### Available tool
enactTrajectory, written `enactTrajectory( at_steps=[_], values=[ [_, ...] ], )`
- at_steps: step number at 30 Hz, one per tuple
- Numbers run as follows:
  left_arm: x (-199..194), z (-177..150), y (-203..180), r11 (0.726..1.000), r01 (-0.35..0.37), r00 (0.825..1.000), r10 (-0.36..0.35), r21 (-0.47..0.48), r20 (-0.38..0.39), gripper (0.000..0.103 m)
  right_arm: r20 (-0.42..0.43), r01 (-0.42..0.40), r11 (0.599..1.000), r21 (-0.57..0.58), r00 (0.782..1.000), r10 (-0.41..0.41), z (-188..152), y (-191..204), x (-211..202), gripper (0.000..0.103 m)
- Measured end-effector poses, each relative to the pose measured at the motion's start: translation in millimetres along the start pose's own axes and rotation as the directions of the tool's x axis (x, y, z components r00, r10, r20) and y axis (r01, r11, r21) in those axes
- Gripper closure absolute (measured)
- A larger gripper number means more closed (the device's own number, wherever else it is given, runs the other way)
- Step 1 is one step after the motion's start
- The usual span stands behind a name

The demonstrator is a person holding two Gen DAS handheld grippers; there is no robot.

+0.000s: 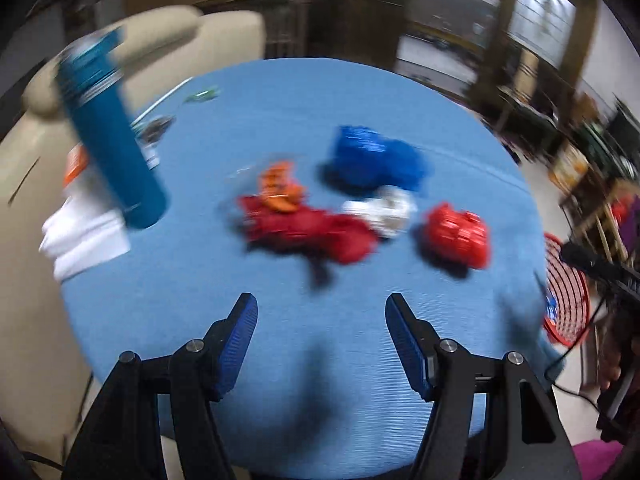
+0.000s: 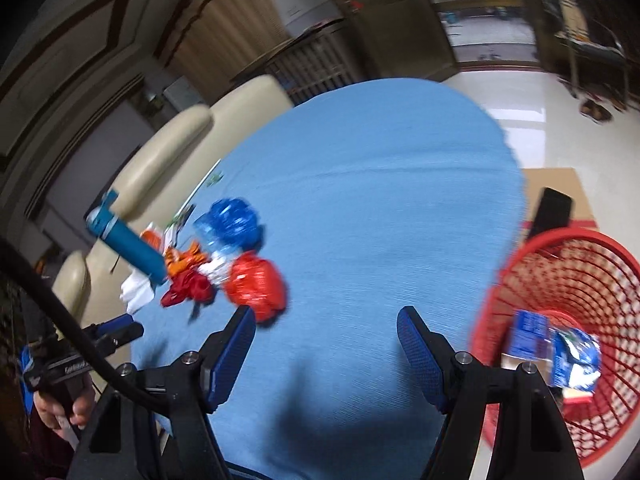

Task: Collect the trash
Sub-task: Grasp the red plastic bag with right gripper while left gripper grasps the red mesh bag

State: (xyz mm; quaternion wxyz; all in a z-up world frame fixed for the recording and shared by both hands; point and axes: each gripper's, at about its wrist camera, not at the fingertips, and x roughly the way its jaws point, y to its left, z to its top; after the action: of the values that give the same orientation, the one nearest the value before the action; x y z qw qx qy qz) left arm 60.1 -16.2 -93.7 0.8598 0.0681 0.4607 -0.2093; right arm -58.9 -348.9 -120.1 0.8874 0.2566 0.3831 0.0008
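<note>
- The left gripper [image 1: 321,320] hovered over the round table [image 1: 280,360] with its jaws spread wide and nothing between them; only blue cloth showed in the gap.
- The right gripper [image 2: 326,334] matched it, jaws parted and empty, tilted down at the same tabletop.
- Both looked poised for a fresh pick, judging by the empty jaws aimed at the litter.
- In the left wrist view the trash sat bunched just above centre: a crumpled blue wrapper [image 1: 376,158] at one o'clock, a glossy red wrapper [image 1: 458,234] at three, a white crinkled scrap [image 1: 384,210] between them.
- A limp dark red piece [image 1: 312,232] lay touching an orange wrapper [image 1: 280,188] toward eleven o'clock; the blur hid finer detail.
- All of it looked thin, crinkly and foil-like, likely to crush easily under ribbed pads.
- A teal bottle [image 1: 114,136], smooth and cylindrical, stood at nine o'clock beside white folded tissue [image 1: 84,240], seemingly kept apart from the litter as no rubbish.
- The red mesh basket [image 2: 580,320] stood off the table's edge at four o'clock in the right wrist view, close enough for short drops.
- Blue-and-white packets [image 2: 560,348] already lay inside it, so the collecting seemed partly done.
</note>
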Motion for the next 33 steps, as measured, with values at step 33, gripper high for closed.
enactTrajectory(
  at_steps=[33],
  values=[
    [116, 52, 48, 0.875, 0.125, 0.978, -0.189, -0.468, -0.092, 0.034, -0.189, -0.055, 0.977, -0.207, 0.982, 0.016, -10, 101, 110, 0.049]
  ],
)
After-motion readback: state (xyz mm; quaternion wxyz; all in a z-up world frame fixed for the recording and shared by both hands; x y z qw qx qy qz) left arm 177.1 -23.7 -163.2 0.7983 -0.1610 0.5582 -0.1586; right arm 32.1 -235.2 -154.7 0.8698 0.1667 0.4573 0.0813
